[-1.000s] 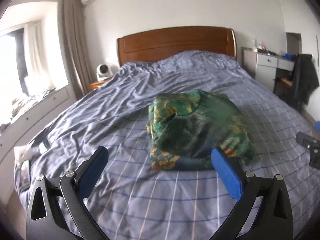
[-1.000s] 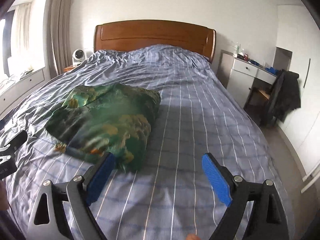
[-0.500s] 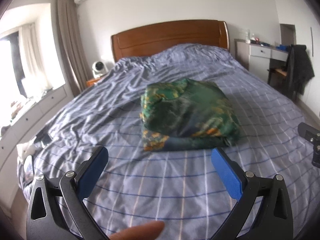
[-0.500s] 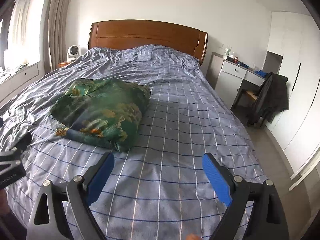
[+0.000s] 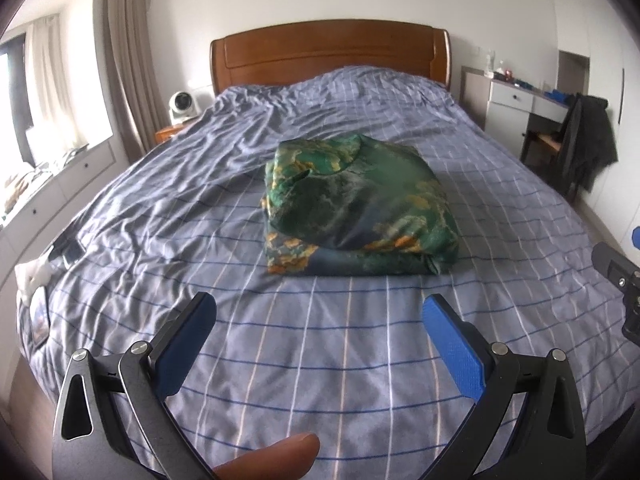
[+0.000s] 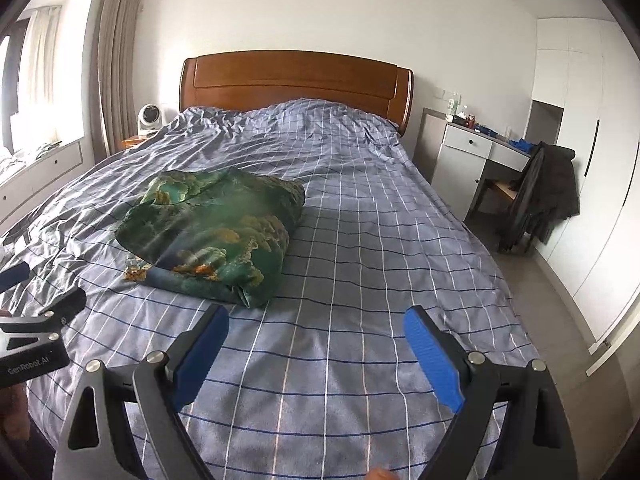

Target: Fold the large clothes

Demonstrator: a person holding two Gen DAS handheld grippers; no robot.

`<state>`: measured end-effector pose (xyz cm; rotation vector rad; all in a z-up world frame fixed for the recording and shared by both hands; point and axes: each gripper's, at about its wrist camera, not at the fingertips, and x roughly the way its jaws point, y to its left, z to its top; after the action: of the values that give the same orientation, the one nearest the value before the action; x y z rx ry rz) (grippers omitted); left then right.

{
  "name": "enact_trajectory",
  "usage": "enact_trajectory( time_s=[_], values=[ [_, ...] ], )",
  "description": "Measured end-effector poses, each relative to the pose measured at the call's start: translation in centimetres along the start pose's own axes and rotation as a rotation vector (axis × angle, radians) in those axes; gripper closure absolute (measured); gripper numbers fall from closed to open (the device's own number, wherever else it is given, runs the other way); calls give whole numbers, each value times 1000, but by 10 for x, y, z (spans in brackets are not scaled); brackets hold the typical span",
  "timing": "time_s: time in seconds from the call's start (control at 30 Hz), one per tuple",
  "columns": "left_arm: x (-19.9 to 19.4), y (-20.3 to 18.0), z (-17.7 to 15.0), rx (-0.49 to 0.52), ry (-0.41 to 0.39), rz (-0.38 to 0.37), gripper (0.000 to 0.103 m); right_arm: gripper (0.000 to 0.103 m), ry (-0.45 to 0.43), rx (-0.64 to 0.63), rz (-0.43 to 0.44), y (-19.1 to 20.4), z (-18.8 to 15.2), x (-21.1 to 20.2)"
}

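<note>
A green garment with gold and orange pattern (image 5: 356, 208) lies folded into a compact bundle on the middle of the bed (image 5: 280, 360). It also shows in the right wrist view (image 6: 216, 232), left of centre. My left gripper (image 5: 320, 316) is open and empty, held above the bed's near end, well short of the bundle. My right gripper (image 6: 316, 328) is open and empty, to the right of the bundle and nearer the foot of the bed. Part of the right gripper shows at the left wrist view's right edge (image 5: 620, 276).
The bed has a blue checked cover and a wooden headboard (image 5: 328, 52). A white desk (image 6: 476, 160) and a chair with a dark jacket (image 6: 548, 196) stand to the right. A small fan (image 5: 182, 106) sits left of the headboard. Low window cabinets (image 5: 52, 192) run along the left.
Both grippers have drawn back from the folded garment toward the foot of the bed and risen. The bundle now lies free and still on the cover.
</note>
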<state>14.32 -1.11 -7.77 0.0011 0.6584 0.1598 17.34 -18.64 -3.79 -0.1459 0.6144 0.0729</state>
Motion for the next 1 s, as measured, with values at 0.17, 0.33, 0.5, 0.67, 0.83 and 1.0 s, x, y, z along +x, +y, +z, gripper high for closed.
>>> enact_trajectory(
  time_s=[0.17,0.33,0.5,0.67,0.83,1.0],
  values=[
    [-8,-1,2,-12,-12,2,0,12,-21,2,4,0,0,-5],
    [-24,0,9,-34,-57,33,0,12,-26,38,81,-5,0,-6],
    [-27,4,12,-57,-17,55,0,12,-51,23,9,-2,1,-15],
    [-27,9,11,-76,7,66,0,12,-9,34,109,0,4,-15],
    [-31,9,10,-82,13,46,1,12,-23,-15,92,14,1,-21],
    [-33,7,9,-74,11,38,1,12,-40,-22,93,19,3,-27]
  ],
)
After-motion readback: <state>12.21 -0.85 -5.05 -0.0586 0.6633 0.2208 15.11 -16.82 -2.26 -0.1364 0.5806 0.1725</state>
